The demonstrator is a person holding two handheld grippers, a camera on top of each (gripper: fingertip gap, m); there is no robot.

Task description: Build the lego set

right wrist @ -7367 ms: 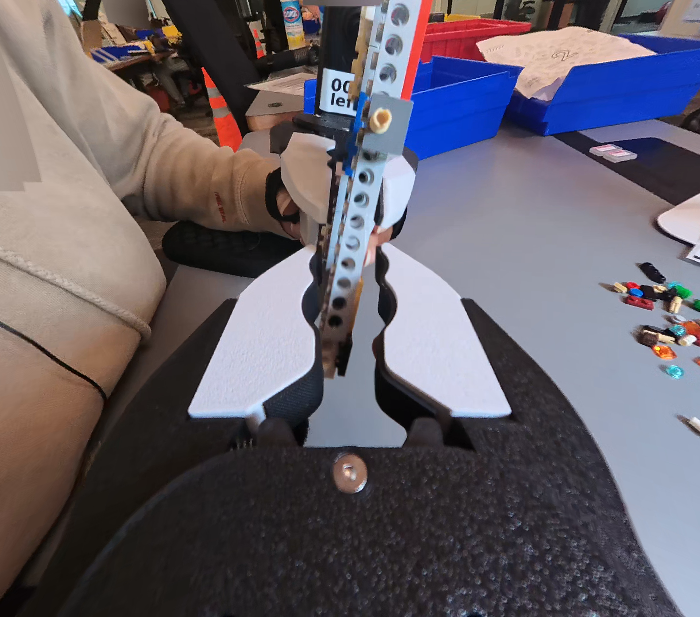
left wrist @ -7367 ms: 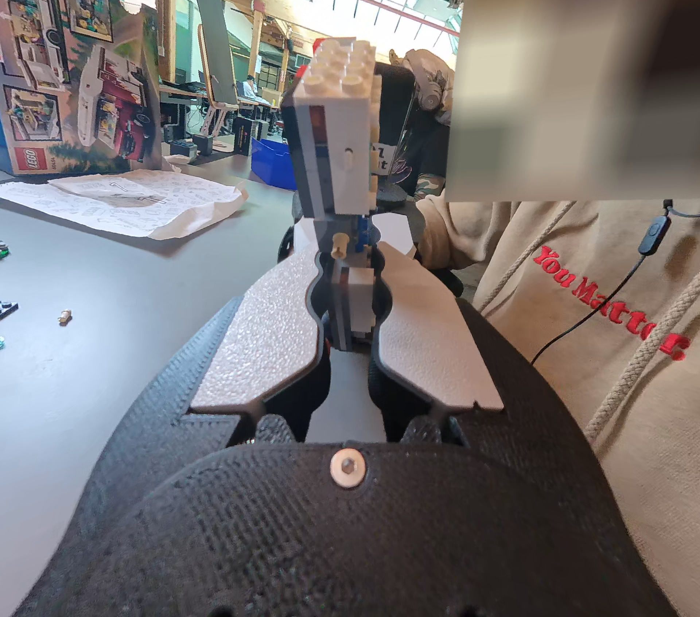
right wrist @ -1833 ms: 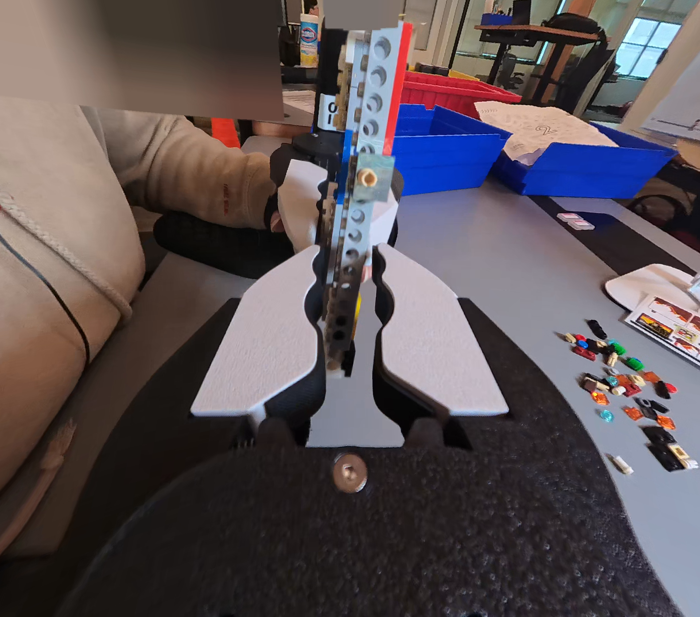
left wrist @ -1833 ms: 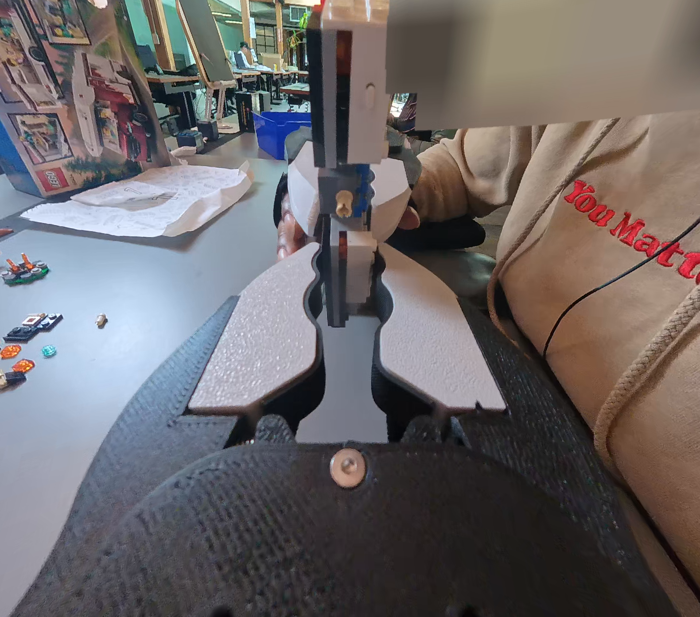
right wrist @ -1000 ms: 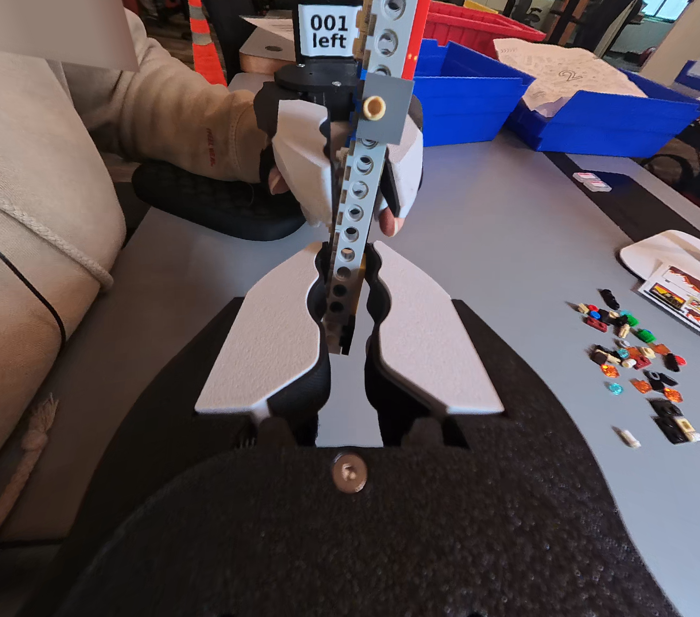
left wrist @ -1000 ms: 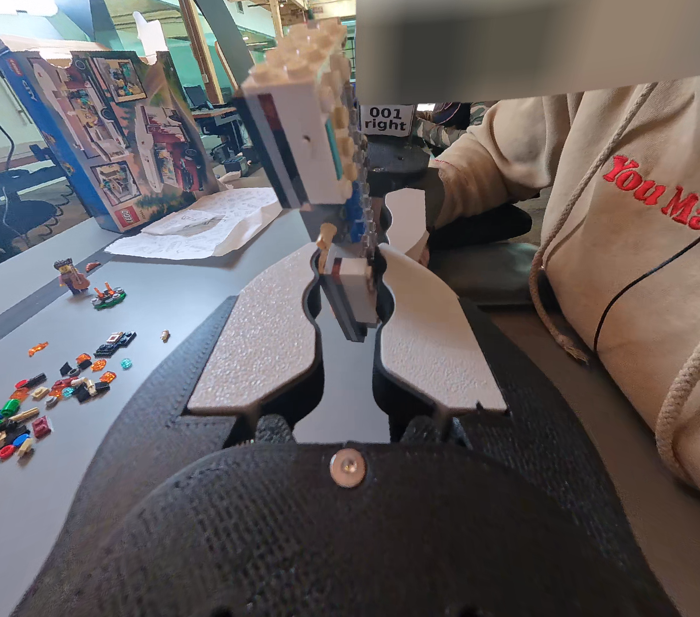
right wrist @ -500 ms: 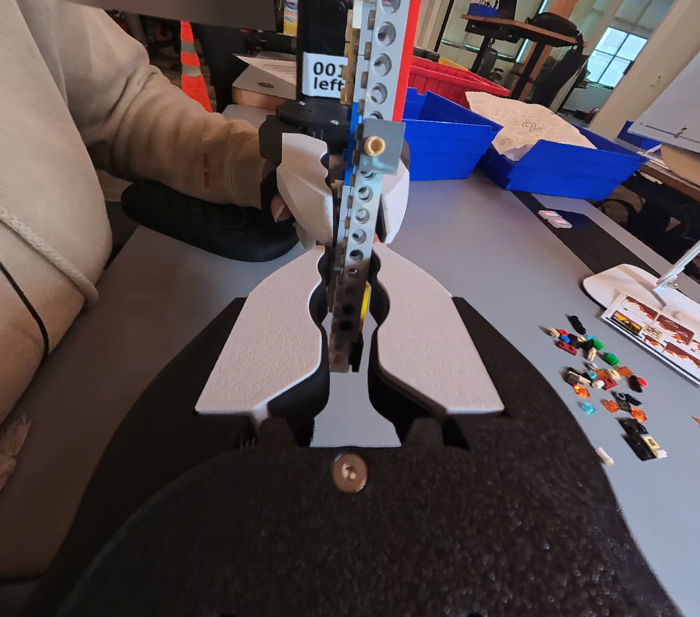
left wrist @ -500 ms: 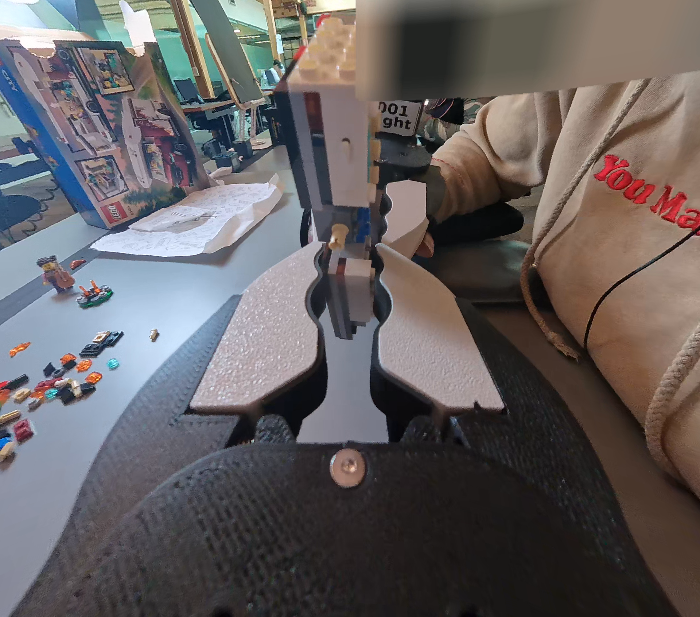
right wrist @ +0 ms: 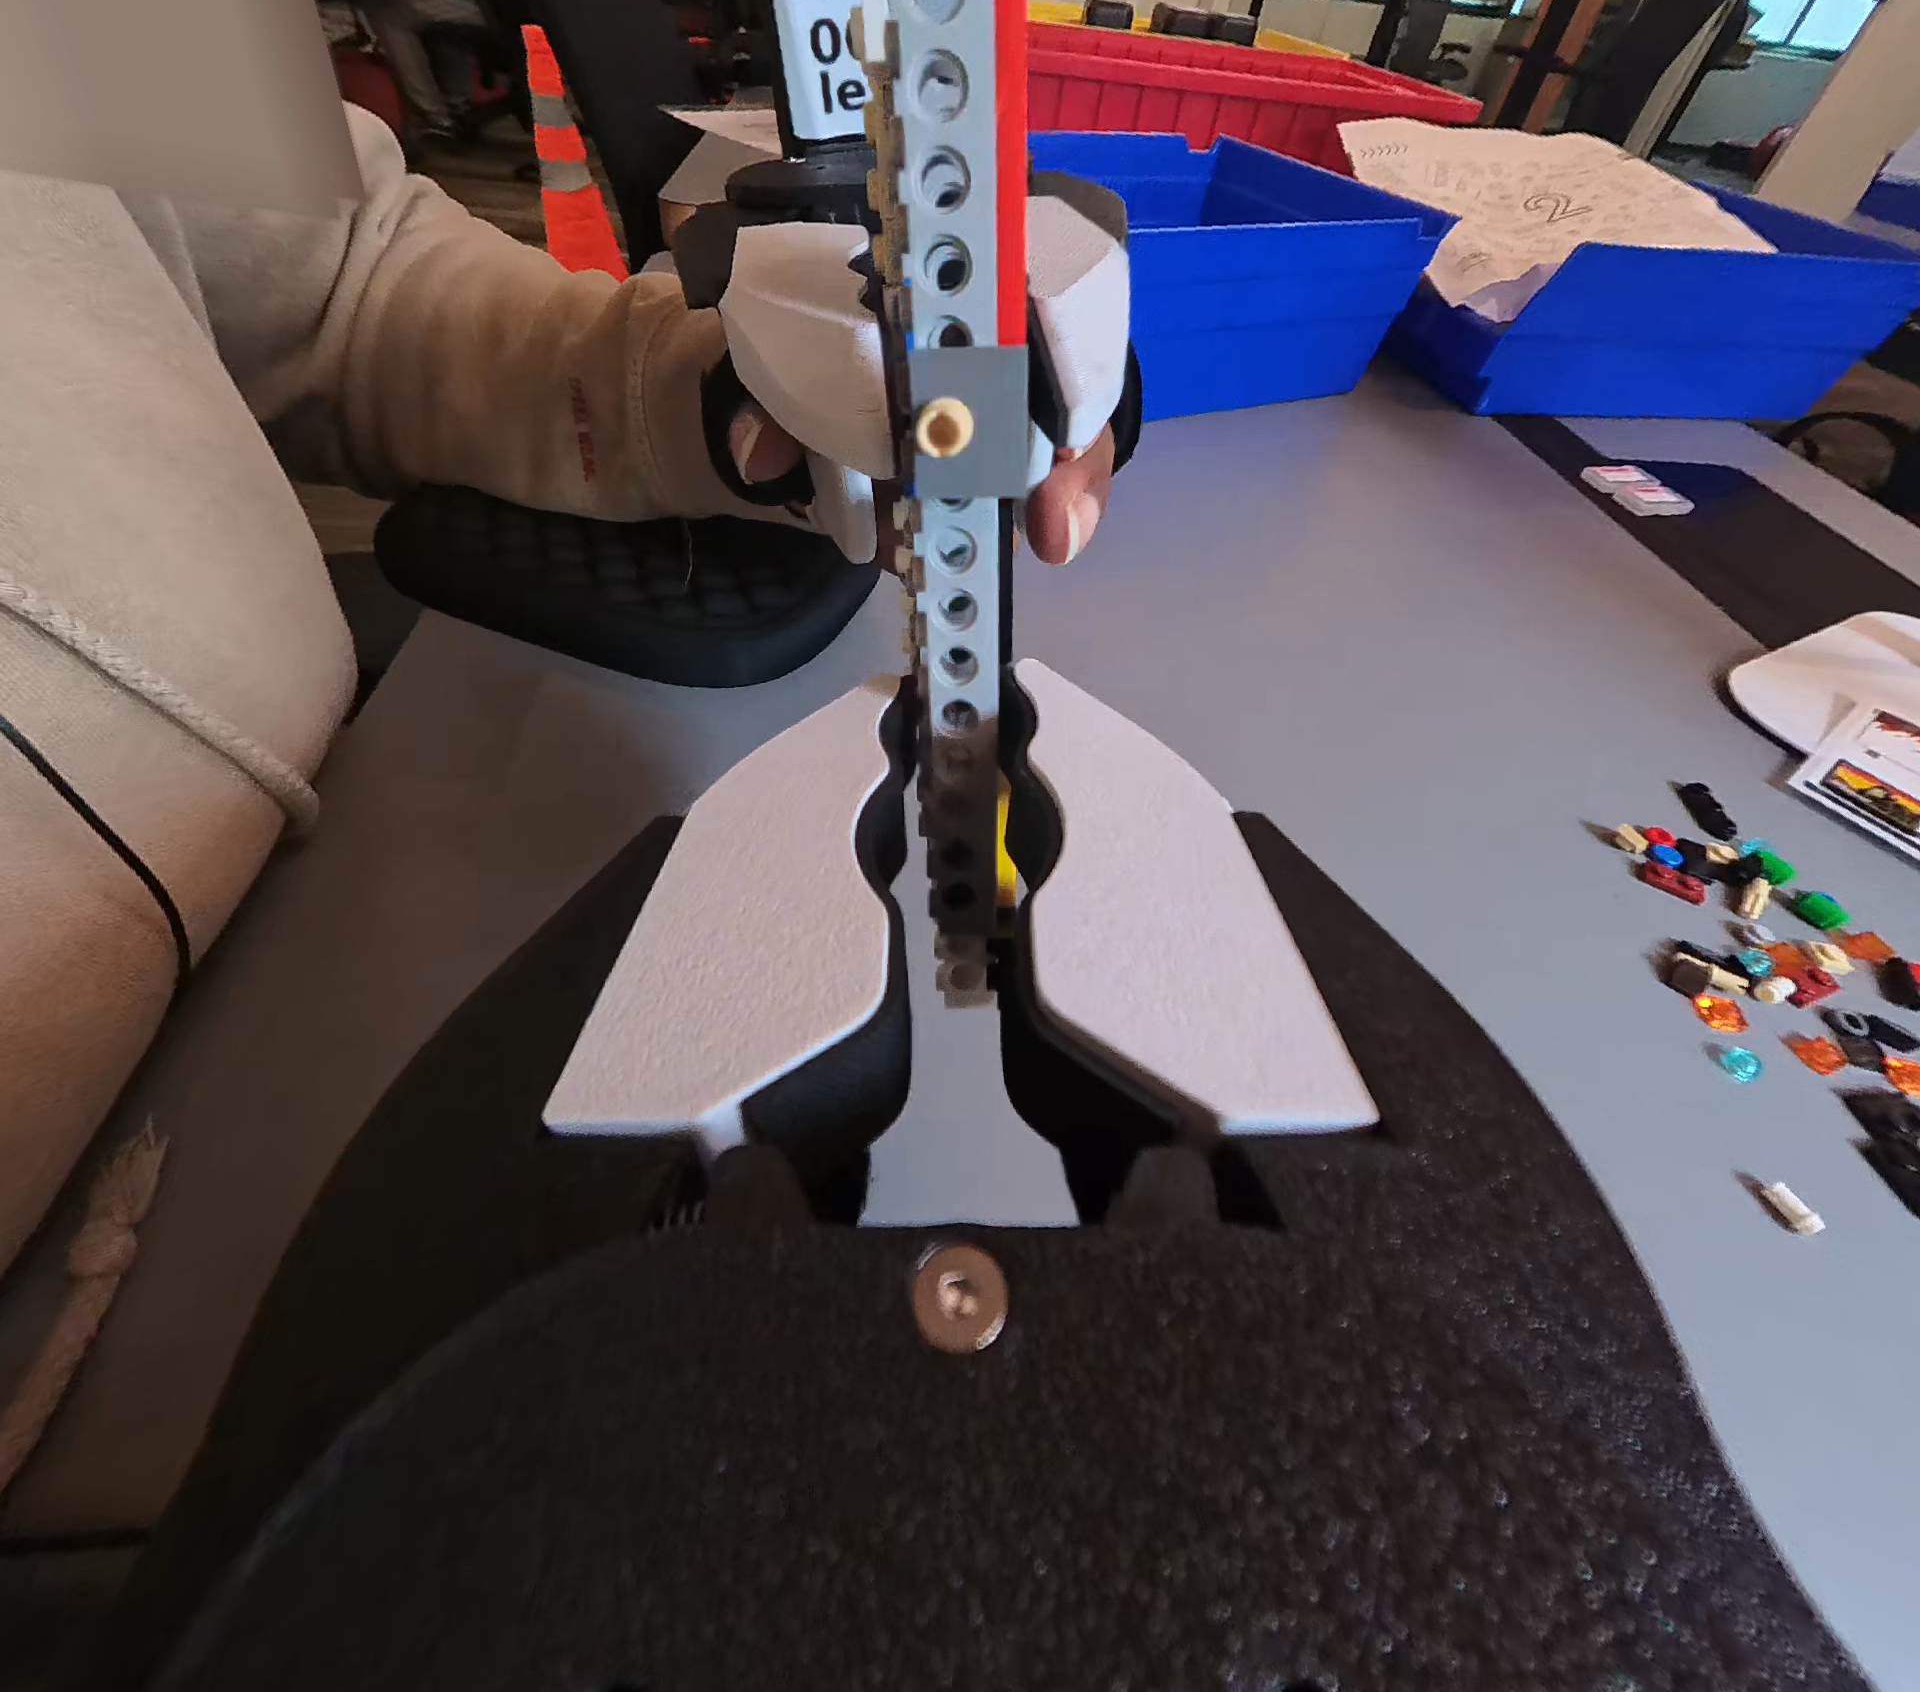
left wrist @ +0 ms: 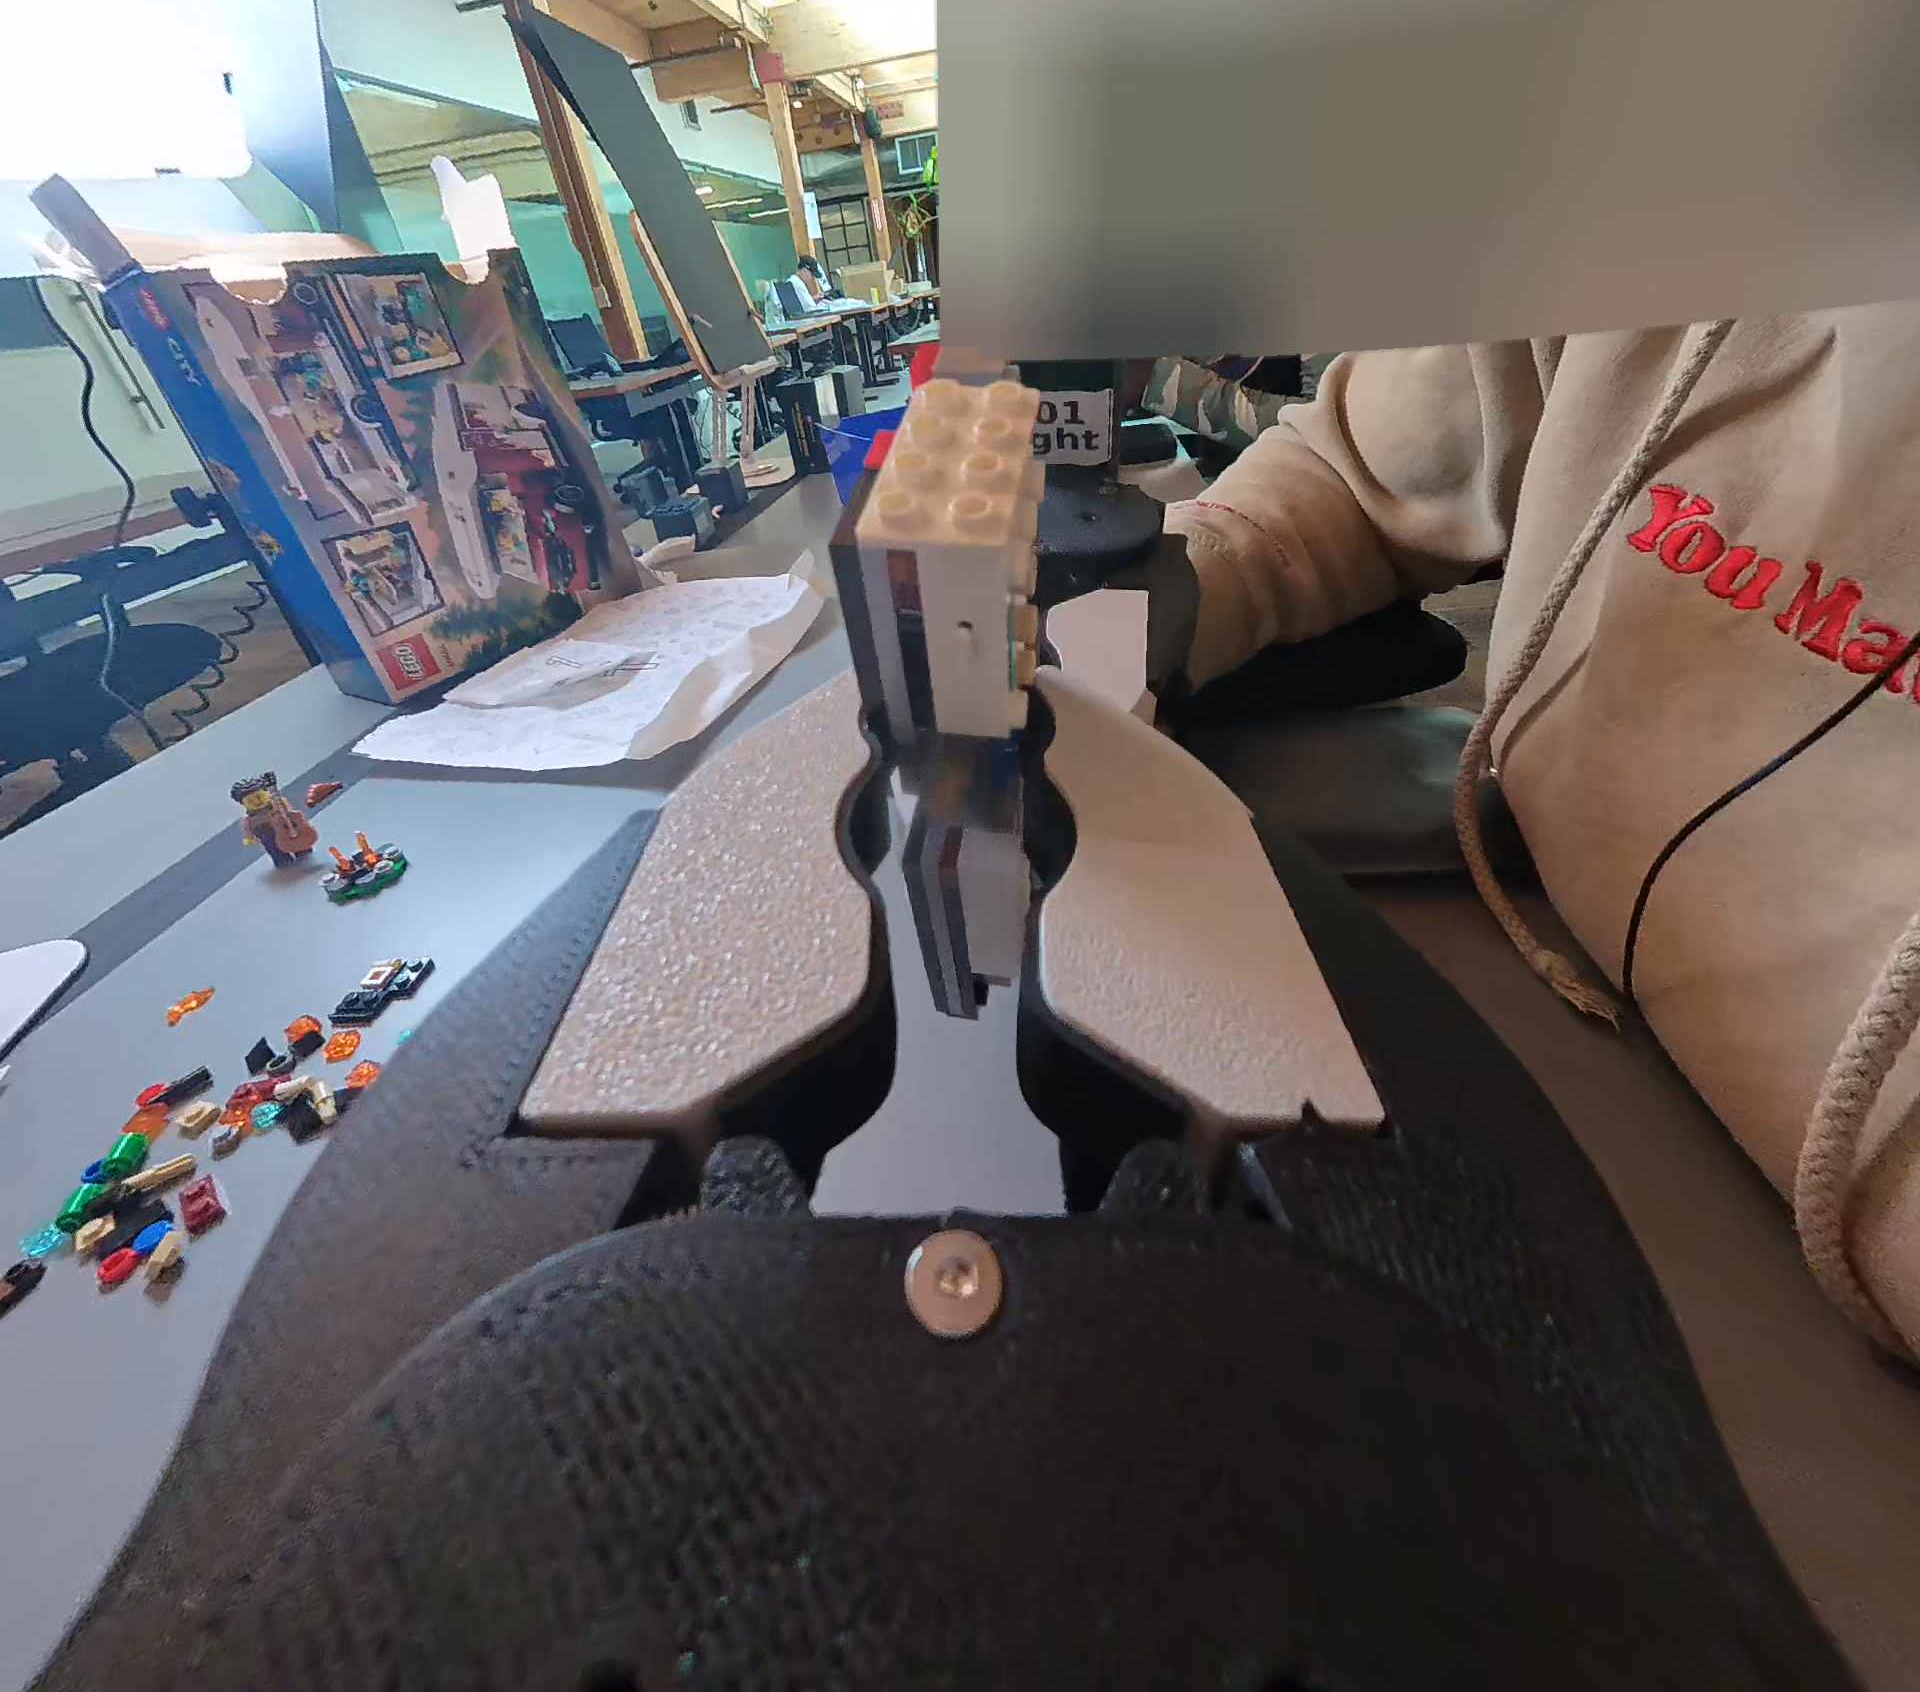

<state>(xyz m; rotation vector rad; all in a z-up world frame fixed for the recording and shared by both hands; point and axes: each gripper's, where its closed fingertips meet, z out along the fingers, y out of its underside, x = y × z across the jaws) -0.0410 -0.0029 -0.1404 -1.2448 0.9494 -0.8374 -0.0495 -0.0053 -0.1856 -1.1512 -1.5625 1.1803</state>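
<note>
Both grippers clamp one lego assembly (left wrist: 951, 603) held upright above the grey table (right wrist: 1351, 603). The left gripper (left wrist: 956, 811) pinches its lower end; the right gripper (right wrist: 961, 811) grips the same build from the opposite side. Loose lego pieces (right wrist: 1766, 936) lie scattered near the table's edge.

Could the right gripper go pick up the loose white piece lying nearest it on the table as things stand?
Probably not yet: the right gripper is shut on the lego assembly, shared with the left gripper. The white piece itself lies unobstructed.
</note>
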